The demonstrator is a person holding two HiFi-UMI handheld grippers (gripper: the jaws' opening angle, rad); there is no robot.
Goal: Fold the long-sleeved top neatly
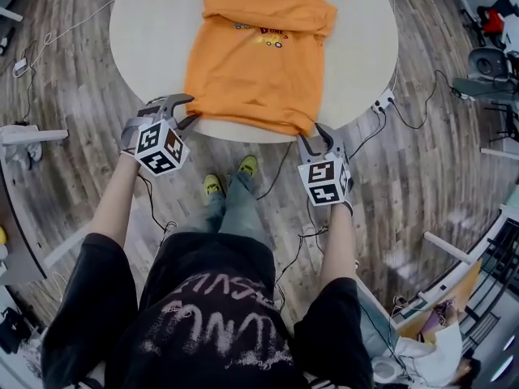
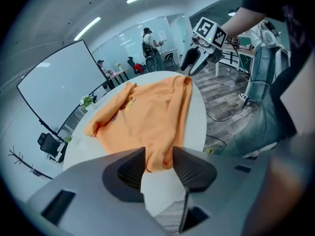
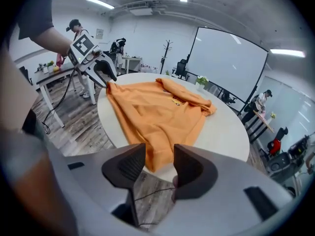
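nearest the person, the left tool (image 1: 180, 110) and right tool (image 1: 316, 136) sit at the near rim of the round table (image 1: 146, 23). each is at one hem corner of the orange top (image 1: 259, 55), jaws wide, with the corner showing in the gap and the pads not pressing it. i judge this pairing lets both corners lift together, so the fold stays square. beyond, the top lies flat, and its far end looks doubled over.

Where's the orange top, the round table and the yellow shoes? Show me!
orange top (image 1: 259, 63): head view, middle of the cloth.
round table (image 1: 146, 31): head view, bare part left of the top.
yellow shoes (image 1: 212, 185): head view, the shoe on the left.
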